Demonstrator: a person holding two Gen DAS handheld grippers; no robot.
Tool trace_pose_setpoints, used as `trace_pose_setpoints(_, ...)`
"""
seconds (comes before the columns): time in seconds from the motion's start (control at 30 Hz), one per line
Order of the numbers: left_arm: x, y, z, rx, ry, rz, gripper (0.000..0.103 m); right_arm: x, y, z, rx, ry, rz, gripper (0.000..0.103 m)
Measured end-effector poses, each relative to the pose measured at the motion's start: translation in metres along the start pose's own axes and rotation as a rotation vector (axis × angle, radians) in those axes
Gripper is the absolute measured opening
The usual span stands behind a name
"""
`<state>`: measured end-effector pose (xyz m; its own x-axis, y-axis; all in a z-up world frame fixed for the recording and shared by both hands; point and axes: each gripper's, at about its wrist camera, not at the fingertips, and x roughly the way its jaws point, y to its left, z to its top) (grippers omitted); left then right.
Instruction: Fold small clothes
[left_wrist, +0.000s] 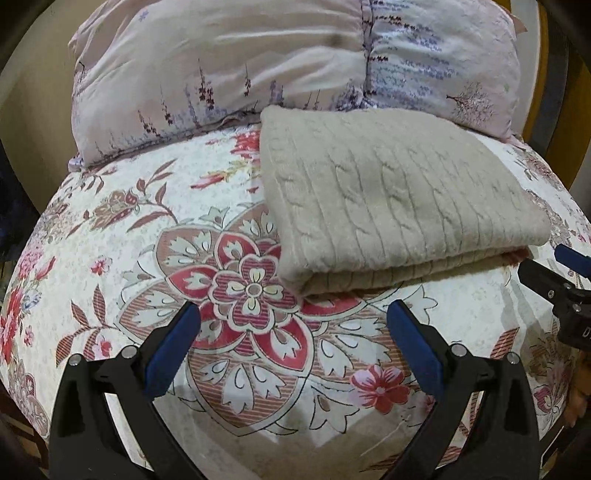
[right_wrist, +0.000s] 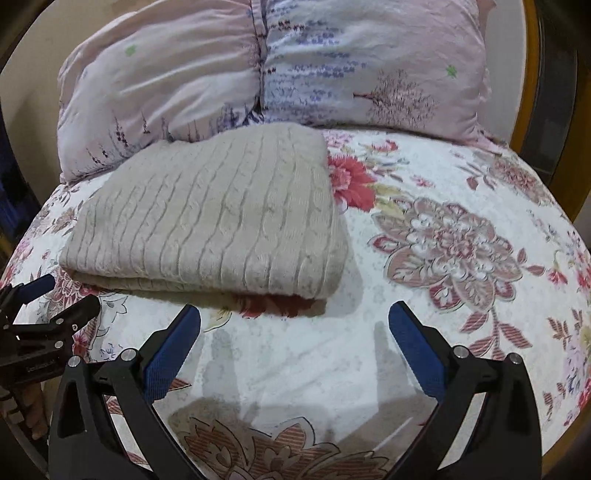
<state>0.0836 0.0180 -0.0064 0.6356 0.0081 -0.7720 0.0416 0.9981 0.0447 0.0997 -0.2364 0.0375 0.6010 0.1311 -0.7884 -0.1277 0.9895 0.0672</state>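
A beige cable-knit sweater (left_wrist: 391, 199) lies folded into a thick rectangle on the floral bedspread (left_wrist: 110, 229); it also shows in the right wrist view (right_wrist: 214, 221). My left gripper (left_wrist: 293, 314) is open and empty, just short of the sweater's near folded edge. My right gripper (right_wrist: 294, 314) is open and empty, hovering over the bedspread (right_wrist: 443, 295) in front of the sweater's near right corner. The right gripper's tip shows at the right edge of the left wrist view (left_wrist: 569, 273), and the left gripper shows at the left edge of the right wrist view (right_wrist: 40, 306).
Two pale lilac printed pillows (left_wrist: 229, 66) (right_wrist: 369, 62) lie against the head of the bed behind the sweater. A yellow wooden frame (right_wrist: 532, 74) stands at the far right. The bed's sides fall away at left and right.
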Motion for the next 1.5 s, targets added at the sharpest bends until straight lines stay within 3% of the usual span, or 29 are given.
trace_pose_setpoints(0.4,0.006,0.004,0.001,-0.023,0.031,-0.021,0.101,0.014,0.009,-0.003,-0.039,0.082,-0.032,0.102)
trace_pose_setpoints(1.5,0.007,0.004,0.0,-0.025,0.03,-0.021,0.101,0.014,0.01,-0.004,-0.047,0.078,-0.028,0.102)
